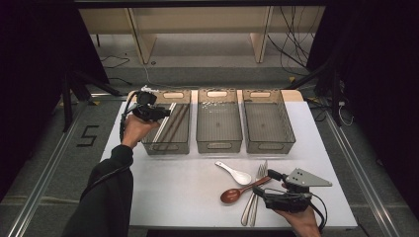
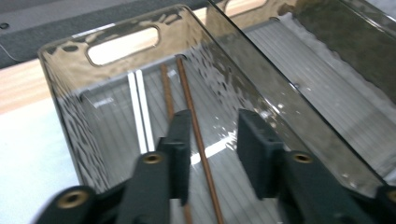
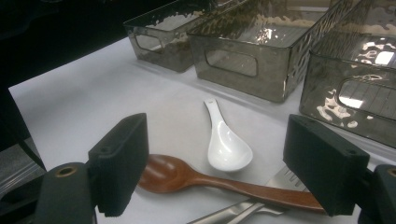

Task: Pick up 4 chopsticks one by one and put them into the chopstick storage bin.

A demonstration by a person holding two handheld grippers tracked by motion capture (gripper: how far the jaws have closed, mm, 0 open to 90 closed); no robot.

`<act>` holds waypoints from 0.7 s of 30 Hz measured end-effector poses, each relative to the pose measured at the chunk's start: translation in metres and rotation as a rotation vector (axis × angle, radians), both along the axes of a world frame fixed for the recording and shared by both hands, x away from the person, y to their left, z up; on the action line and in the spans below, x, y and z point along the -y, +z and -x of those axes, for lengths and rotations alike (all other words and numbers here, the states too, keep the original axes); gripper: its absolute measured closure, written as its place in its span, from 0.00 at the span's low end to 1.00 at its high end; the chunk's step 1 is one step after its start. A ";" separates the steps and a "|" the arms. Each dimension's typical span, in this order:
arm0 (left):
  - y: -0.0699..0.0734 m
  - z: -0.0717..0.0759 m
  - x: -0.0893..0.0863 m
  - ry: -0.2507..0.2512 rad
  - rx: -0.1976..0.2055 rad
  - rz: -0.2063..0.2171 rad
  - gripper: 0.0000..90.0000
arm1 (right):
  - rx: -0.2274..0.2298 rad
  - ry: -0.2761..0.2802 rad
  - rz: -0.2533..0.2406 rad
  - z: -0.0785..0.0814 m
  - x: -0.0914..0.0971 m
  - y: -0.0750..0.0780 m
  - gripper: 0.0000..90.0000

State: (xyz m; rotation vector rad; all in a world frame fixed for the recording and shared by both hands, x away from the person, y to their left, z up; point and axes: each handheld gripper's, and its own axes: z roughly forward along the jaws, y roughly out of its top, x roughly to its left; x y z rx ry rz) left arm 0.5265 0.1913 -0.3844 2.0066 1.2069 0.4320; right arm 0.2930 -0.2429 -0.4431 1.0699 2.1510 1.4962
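Observation:
My left gripper [image 1: 163, 112] hovers over the left smoky plastic bin [image 1: 165, 147] at the table's far side. In the left gripper view its jaws [image 2: 212, 126] stand apart, pressing on nothing. Below them, a pair of brown chopsticks [image 2: 187, 88] and a pair of pale chopsticks [image 2: 140, 107] lie lengthwise on the bin floor. My right gripper [image 1: 264, 183] sits near the front right edge, open wide [image 3: 217, 140]. Just ahead of it lie a wooden spoon [image 3: 187, 177], a white ceramic spoon [image 3: 226, 147] and metal forks [image 3: 243, 210].
Two more smoky bins, the middle one [image 1: 219, 146] and the right one [image 1: 271, 146], stand side by side beside the left bin. The white table [image 1: 173, 187] ends close behind my right hand. Dark curtains and a floor with cables surround it.

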 end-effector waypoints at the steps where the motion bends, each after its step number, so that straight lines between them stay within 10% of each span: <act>1: 0.000 0.002 0.000 -0.008 -0.007 0.003 0.66 | 0.000 0.000 0.000 0.000 0.000 0.000 0.26; 21: 0.008 0.076 -0.008 -0.060 0.026 0.096 0.32 | -0.004 0.004 0.005 0.000 -0.001 0.000 0.26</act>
